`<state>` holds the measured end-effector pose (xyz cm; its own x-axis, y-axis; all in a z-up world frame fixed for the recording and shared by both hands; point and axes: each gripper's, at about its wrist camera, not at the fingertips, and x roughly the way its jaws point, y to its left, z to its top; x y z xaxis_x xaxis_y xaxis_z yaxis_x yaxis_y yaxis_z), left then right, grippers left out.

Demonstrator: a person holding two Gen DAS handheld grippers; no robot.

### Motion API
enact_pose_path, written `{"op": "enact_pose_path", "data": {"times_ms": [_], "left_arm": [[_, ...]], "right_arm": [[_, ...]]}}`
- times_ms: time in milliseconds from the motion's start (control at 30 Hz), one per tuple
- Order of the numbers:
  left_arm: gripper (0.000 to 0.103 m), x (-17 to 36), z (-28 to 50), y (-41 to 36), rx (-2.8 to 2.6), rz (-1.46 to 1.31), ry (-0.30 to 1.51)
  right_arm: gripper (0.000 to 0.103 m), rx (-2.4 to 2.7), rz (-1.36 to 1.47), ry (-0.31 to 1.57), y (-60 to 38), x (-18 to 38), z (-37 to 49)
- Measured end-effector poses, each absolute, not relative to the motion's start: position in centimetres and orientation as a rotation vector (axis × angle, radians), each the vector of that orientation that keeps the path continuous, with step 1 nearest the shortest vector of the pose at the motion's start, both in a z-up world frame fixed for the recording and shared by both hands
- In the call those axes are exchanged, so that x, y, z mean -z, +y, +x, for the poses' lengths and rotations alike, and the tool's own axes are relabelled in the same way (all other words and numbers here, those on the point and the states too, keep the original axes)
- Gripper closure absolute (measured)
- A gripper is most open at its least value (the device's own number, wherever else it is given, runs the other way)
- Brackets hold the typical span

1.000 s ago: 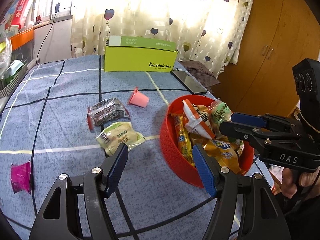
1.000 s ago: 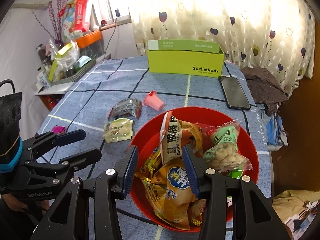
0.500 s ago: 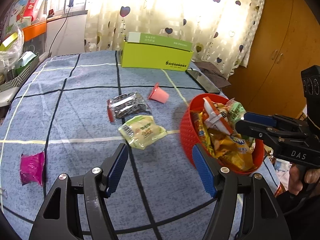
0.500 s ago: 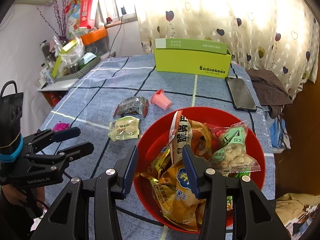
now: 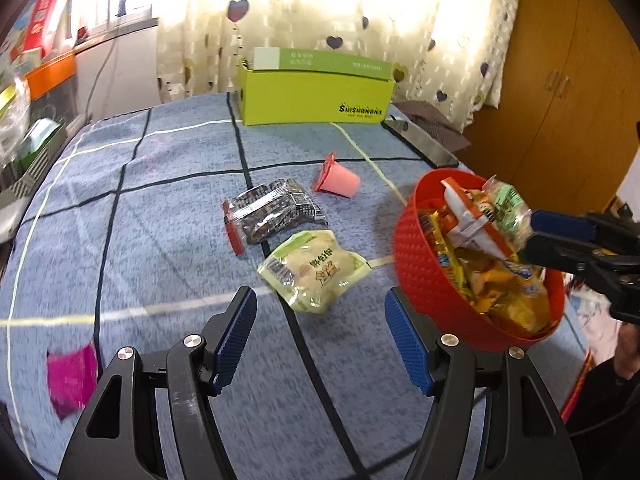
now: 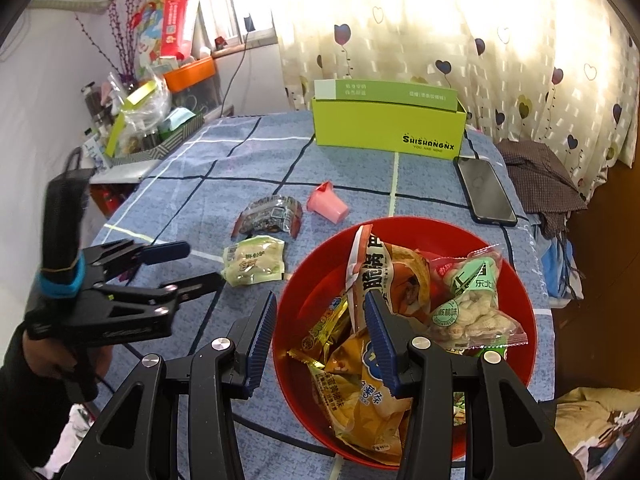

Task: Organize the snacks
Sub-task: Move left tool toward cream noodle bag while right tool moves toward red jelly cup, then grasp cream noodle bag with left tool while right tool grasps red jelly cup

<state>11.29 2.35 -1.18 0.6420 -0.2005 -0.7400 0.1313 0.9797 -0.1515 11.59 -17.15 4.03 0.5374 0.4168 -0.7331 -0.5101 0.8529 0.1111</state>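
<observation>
Left wrist view, magenta packet (image 5: pixel 72 376) blurred, phone (image 5: pixel 420 140) partly cut off

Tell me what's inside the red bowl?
The red bowl holds snack packets: a green-labelled peanut bag, an orange packet and yellow ones. Whatever lies beneath them is covered.

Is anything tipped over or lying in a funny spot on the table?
Yes. The pink cup lies on its side on the blue cloth. Three snacks are outside the red bowl: a dark packet, a pale green packet, and a magenta wrapper far off alone.
</observation>
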Motion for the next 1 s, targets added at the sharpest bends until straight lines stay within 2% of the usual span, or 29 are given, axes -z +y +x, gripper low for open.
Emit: {"op": "enact_pose_path", "data": {"times_ms": [467,1000], "left_arm": [[0.036,4.4,17.5,0.7,0.316,0.107,0.908],[0.033,5.1,17.4,-1.3,0.329,0.17,0.93]], "right_arm": [[0.059,-0.567,-0.114,0.846,-17.1,-4.1,11.9],[0.059,-0.562,-0.109,0.844,-17.5,-4.4,11.8]]}}
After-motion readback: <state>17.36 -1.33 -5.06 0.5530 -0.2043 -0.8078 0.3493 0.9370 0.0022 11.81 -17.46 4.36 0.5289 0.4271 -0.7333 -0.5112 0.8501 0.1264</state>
